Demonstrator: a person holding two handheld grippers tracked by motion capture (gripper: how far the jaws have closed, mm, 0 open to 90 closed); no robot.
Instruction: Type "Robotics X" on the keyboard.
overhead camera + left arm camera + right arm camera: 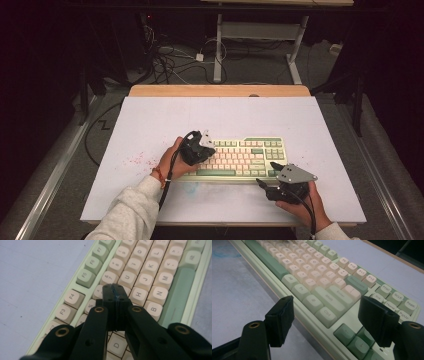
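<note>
Left claw (115, 291) is pinched together, tip poking the keyboard (240, 157) around the 6/Y keys, while the right claw (332, 315) hangs apart beside the arrow-key corner, so key-pressing looks mid-way.

- Dim and dark all round in the high view, with even overhead light on the white table (150, 125).
- Soft, grainy, no glare.
- Blurred near the lens on black jaws in both gripper views.
- Sharpest on mid keyboard (317, 272) keys, far rows hazy.

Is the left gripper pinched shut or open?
Shut. The left gripper has its two black jaws pressed together, nothing between them, tips over the keyboard keys.
</note>
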